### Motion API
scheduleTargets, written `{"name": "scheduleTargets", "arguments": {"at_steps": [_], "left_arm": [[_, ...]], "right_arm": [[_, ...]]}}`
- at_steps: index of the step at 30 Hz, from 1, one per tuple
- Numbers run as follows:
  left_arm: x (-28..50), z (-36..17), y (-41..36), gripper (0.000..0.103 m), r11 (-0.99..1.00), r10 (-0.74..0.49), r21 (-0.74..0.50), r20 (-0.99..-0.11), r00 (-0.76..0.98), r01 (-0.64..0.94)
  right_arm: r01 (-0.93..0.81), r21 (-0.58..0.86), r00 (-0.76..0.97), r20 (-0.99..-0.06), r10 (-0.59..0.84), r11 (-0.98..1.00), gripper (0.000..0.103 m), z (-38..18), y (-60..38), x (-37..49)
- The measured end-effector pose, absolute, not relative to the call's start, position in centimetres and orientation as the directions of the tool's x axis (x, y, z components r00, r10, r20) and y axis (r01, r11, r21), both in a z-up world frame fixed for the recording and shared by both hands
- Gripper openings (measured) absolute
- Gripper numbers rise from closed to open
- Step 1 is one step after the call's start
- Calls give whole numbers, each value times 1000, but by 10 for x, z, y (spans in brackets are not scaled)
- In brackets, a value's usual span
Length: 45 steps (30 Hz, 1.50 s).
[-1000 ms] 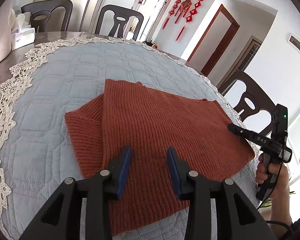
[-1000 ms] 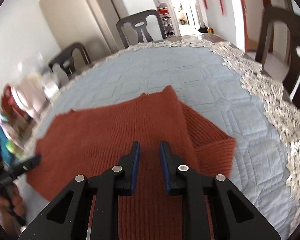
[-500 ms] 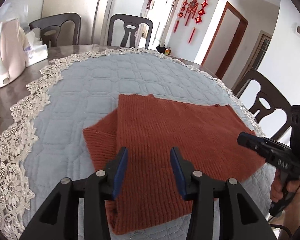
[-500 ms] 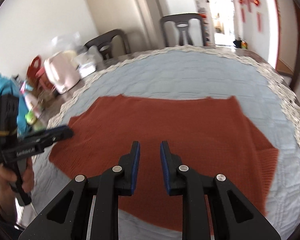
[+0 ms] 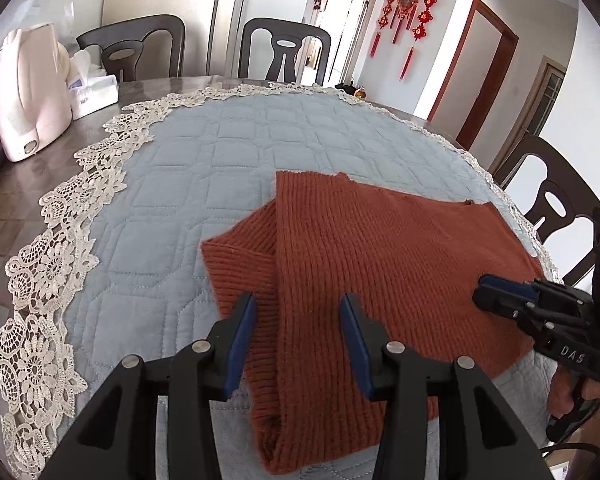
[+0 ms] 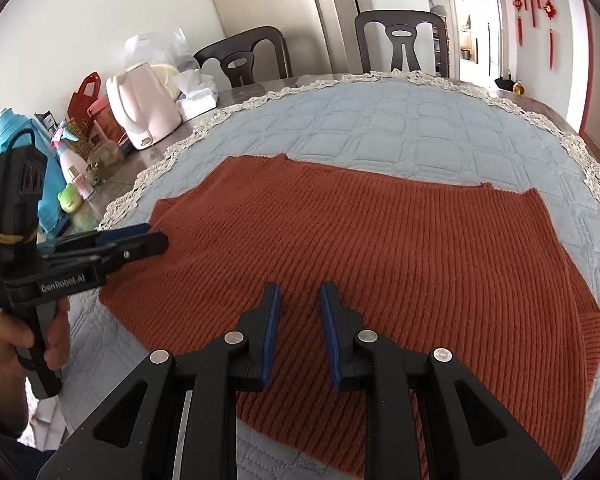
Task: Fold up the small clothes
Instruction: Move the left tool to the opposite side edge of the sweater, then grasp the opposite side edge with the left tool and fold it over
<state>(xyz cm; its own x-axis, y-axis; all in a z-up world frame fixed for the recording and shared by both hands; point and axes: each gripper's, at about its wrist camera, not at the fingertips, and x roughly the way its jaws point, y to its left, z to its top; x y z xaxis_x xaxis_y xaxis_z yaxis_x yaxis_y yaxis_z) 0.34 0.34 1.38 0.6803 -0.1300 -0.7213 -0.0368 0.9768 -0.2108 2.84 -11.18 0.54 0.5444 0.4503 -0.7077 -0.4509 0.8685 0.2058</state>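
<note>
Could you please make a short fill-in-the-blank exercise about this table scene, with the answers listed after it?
1. The knitted garment lying on the table is rust-____ in colour.
2. The quilted cloth under it is light blue with a ____ border.
3. Between the pads of the left gripper and of the right gripper there is ____ held.
4. The kettle is pale ____.

Answers: orange; lace; nothing; pink

Left wrist view: looks forward and down along its own fingers [image 5: 242, 336], close over the rust knit garment [image 5: 380, 264], facing the doorway end of the room.
Right wrist view: same tilt, close over the garment's other side, facing the kettle [image 6: 142, 108] corner.
Shared: garment, quilted counter [image 5: 220, 160] cover, two chairs (each view also catches the opposite gripper).
</note>
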Motion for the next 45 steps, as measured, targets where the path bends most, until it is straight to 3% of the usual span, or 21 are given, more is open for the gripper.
{"name": "scheduleTargets", "arguments": {"at_steps": [10, 16, 20, 26, 30, 31, 35, 45], "left_arm": [[-3, 12, 22, 59, 959, -160, -277, -705, 691, -61], [-4, 5, 40, 65, 910, -246, -406, -685, 686, -78], [-4, -1, 41, 65, 841, -380, -540, -638, 669, -38], [-16, -8, 40, 64, 757, -475, -653, -572, 669, -21], [-19, -10, 34, 63, 772, -464, -635, -576, 673, -11], [-17, -10, 33, 60, 775, -461, -632, -579, 672, -13], [-4, -11, 30, 24, 773, -464, -634, -593, 658, -25], [10, 56, -9, 21, 744, -581, -635, -462, 670, 208]], "right_arm": [[-443, 192, 556, -707, 437, 876, 22, 10, -113, 24], [-455, 196, 549, -706, 447, 868, 22, 7, -112, 20], [-464, 216, 538, -701, 467, 859, 22, 6, -114, 13], [-505, 273, 497, -684, 535, 819, 22, 5, -122, -6], [-513, 295, 482, -677, 555, 806, 22, 3, -129, -14], [-510, 298, 487, -674, 556, 807, 22, 3, -131, -14], [-472, 307, 525, -655, 543, 826, 22, 9, -146, -13], [-345, 336, 622, -617, 482, 876, 22, 20, -196, -10]]}}
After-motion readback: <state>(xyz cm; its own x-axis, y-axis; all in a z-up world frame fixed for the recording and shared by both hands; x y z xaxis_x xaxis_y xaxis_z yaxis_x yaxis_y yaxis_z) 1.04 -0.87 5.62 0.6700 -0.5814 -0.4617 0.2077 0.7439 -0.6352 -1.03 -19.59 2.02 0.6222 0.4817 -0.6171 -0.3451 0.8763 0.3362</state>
